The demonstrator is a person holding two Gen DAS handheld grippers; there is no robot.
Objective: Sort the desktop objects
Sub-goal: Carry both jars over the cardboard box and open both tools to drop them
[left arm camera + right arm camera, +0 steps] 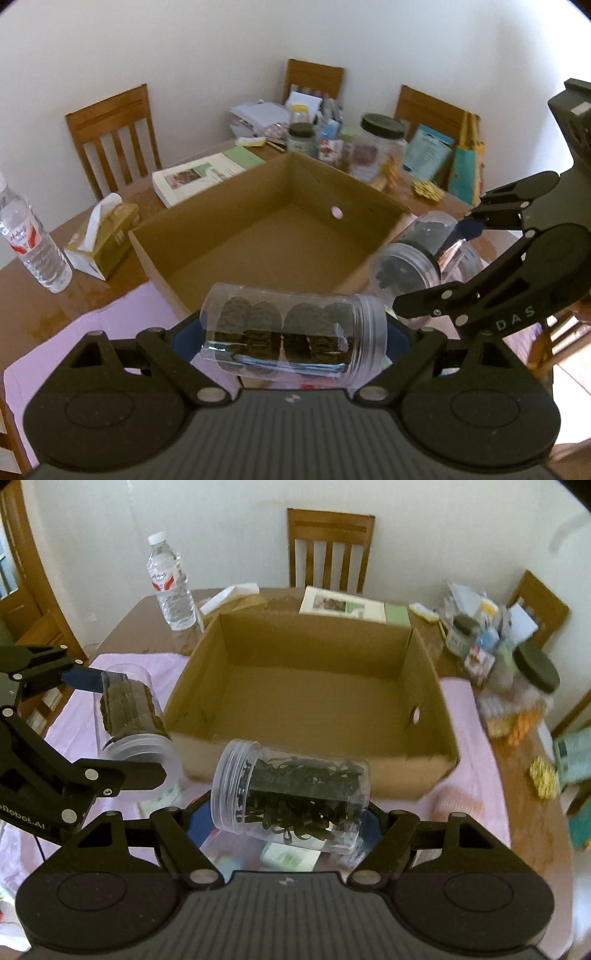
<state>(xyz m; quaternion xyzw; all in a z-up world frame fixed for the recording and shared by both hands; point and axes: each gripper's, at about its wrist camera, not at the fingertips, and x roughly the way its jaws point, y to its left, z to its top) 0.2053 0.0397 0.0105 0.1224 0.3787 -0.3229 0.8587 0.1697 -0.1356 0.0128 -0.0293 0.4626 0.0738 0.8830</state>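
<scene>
Left wrist: cookie jar sideways, lid end right, between fingers.

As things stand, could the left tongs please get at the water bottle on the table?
Probably not yet: the left tongs are shut on a clear jar of dark discs, so they cannot grip anything else. The water bottle stands upright, apart on the left beyond the tissue box.

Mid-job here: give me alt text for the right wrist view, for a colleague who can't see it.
The right gripper holds a clear jar of dark loops sideways before an open cardboard box on a pink cloth. At left, the left gripper holds a second clear jar; a water bottle stands behind the box.
</scene>
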